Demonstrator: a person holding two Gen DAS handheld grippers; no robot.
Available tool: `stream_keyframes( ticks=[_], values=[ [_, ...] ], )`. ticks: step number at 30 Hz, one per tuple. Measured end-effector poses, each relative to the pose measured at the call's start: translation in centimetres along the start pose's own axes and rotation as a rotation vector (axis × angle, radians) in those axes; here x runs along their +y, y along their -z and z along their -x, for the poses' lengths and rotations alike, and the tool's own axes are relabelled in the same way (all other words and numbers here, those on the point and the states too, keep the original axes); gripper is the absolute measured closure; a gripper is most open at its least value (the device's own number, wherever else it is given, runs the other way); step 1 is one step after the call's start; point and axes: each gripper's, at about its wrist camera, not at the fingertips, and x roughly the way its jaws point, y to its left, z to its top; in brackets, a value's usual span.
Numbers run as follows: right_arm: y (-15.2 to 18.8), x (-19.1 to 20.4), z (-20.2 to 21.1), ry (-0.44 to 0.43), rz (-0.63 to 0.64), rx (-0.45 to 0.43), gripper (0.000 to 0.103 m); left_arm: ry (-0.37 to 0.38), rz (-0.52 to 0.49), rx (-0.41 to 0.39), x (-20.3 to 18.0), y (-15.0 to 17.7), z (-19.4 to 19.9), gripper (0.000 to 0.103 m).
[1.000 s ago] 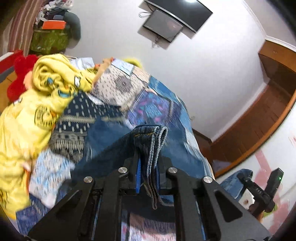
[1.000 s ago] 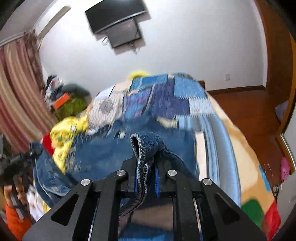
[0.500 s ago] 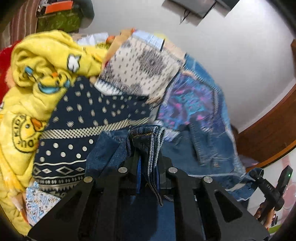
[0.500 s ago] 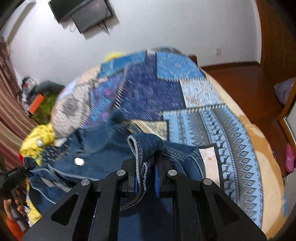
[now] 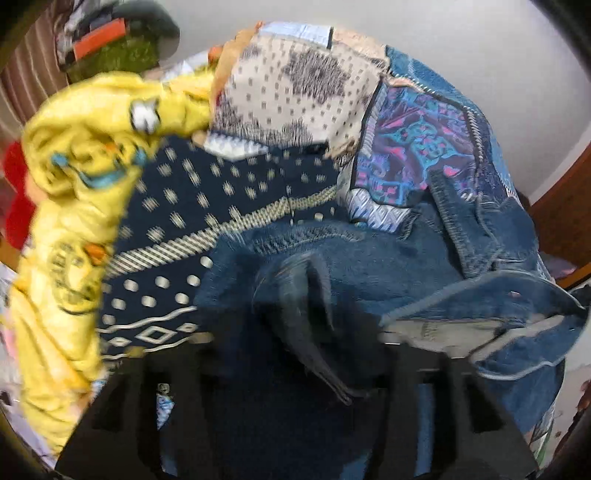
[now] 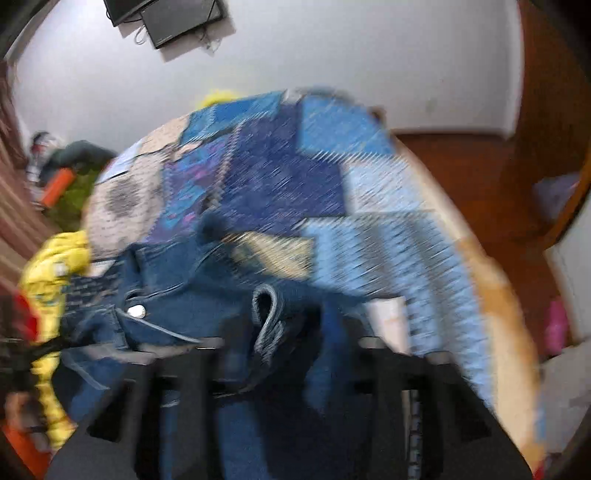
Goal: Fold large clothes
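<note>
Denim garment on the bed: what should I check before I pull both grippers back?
1. Left gripper open: ok, fingers spread.
2. Right gripper open: ok, fingers spread.
3. Denim garment free of the fingers: not ok, a fold sits between each pair.
4. Garment resting on the patchwork quilt: ok.
5. Fold edges lined up: cannot tell, both views are blurred.

A home bedroom: a bed under a patchwork quilt (image 6: 317, 177), a wall-mounted TV (image 6: 166, 14) on the far white wall, striped curtains (image 5: 29, 74) at left, wooden floor (image 6: 461, 166) at right.
</note>
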Motion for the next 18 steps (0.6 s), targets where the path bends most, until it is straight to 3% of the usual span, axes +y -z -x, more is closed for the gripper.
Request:
stream_keyframes(
  ticks=[2, 4, 6, 11, 18],
  values=[
    [0.0, 0.1, 2.9, 0.105, 0.039, -0.129, 0.017, -0.005, -0.019, -0.056, -0.4, 0.0, 2.2, 0.029],
    [-0.1, -0.2, 4.7, 0.067, 0.035, -0.162, 0.017, 0.021, -0.038, -0.100, -0.8, 0.1, 4.8, 0.011],
    [-0.1, -0.5, 6.1, -0.013, 0.021, -0.139, 0.017, 0.061, -0.050, -0.142, -0.9, 0.4, 7.2, 0.007],
    [1.6, 0.4, 8.0, -0.096, 0.096, -0.104, 0.017, 0.116, -0.114, -0.120, -1.6, 1.9, 9.5, 0.006],
    [5.5, 2.9, 6.8, -0.148, 0.212, -0.015, 0.016, 0.118, -0.231, -0.005, -2.6, 5.9, 7.7, 0.006]
  ],
)
